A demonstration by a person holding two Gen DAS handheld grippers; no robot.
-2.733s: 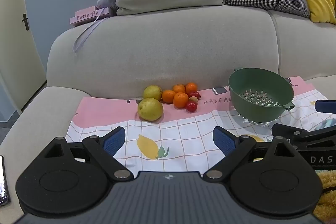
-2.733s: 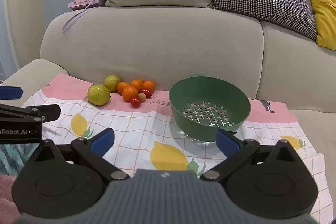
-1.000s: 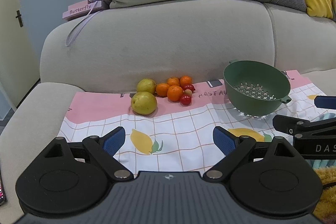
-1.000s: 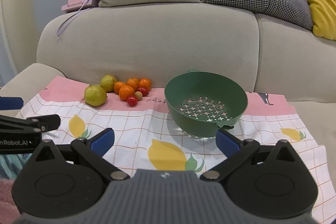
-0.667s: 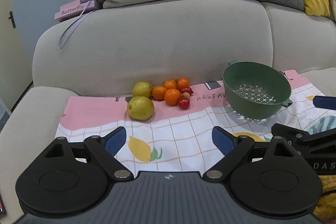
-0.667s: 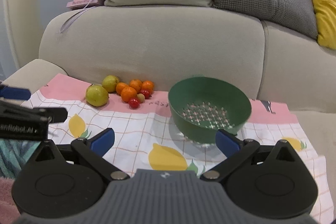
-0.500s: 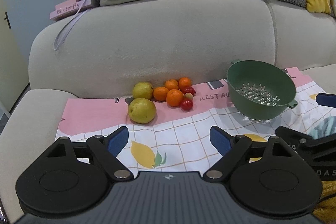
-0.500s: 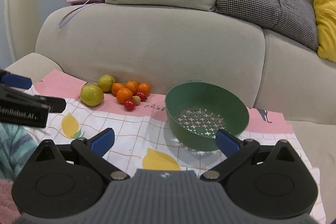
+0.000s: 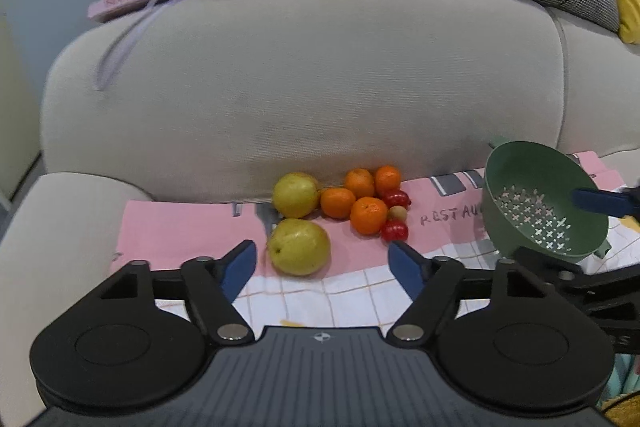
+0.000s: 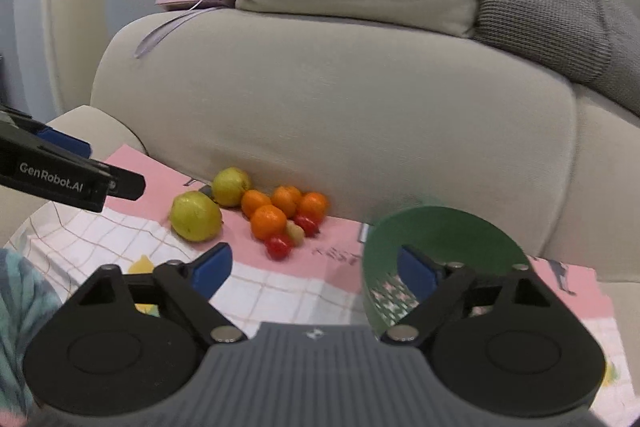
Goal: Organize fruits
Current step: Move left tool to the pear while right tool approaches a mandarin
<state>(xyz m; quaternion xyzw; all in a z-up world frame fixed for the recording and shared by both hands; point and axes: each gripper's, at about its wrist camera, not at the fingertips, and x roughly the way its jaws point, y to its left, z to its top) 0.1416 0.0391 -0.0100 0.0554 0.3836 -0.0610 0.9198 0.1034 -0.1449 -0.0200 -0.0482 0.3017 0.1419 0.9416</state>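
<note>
Both claws have come closer to the fruit pile than a second ago, and the jaws of each have just been closing a little, nothing between them. Left claw (image 9: 322, 263) is spread, empty, nearest pear (image 9: 299, 247) just ahead of its gap. Right claw (image 10: 314, 269) is spread too, gripping nothing; its right finger overlaps the green colander (image 10: 444, 247) rim in view (contact unclear, frame blurred).

Everything sits on a printed cloth (image 9: 184, 231) laid over the sofa seat (image 9: 56, 227). Fruit is bunched at the cloth's back edge, hard against the sofa backrest (image 9: 304, 83), so no room behind it. Open cloth lies in front of the pile and to its left, up to the cloth's left edge. The colander stands near the cloth's right part, apart from the fruit.

Pile: two yellow-green pears, the second pear (image 9: 296, 195) behind the first; four oranges (image 9: 368, 215) packed touching; two red tomatoes (image 9: 395, 230) and one small pale fruit (image 9: 398, 213) on the pile's right side.
</note>
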